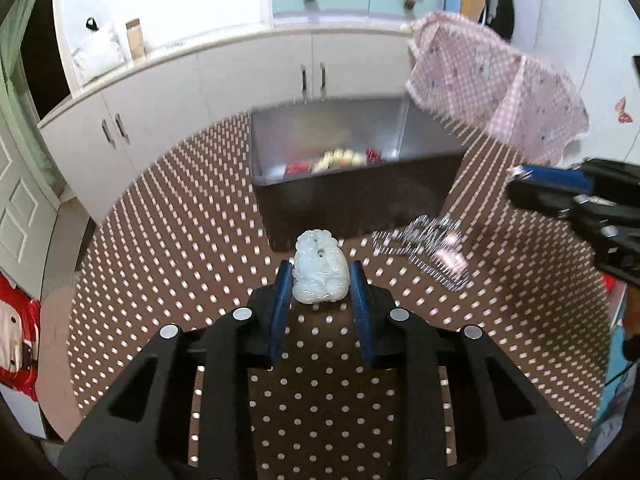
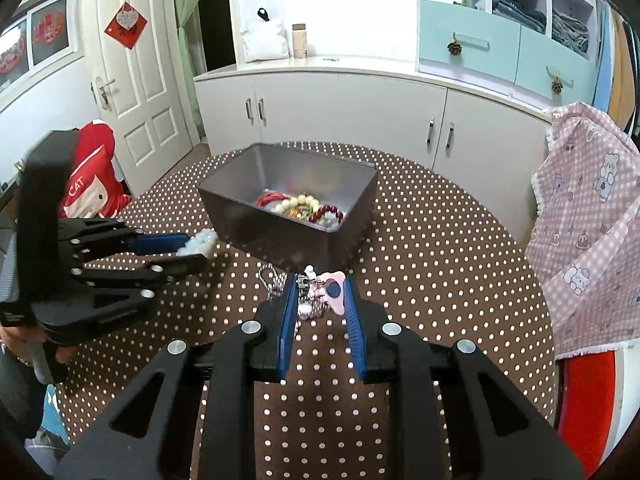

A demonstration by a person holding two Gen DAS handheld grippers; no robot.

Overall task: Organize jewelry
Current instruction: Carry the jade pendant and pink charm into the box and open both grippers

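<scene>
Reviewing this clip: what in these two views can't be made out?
- Left wrist view: motion blur smears the silver chain piece and the beads in the grey box.
- Right wrist view: the right gripper covers part of the pink charm cluster; firm grip unclear.
- Right wrist view: the white jade pendant is blurred in the left gripper.

It was a home bedroom: white cabinets (image 2: 352,112) along the wall, folded clothes on open shelves (image 2: 520,8), a panelled door (image 2: 136,76), a pink checked cloth (image 2: 588,216) beside the polka-dot surface (image 2: 440,272).
</scene>
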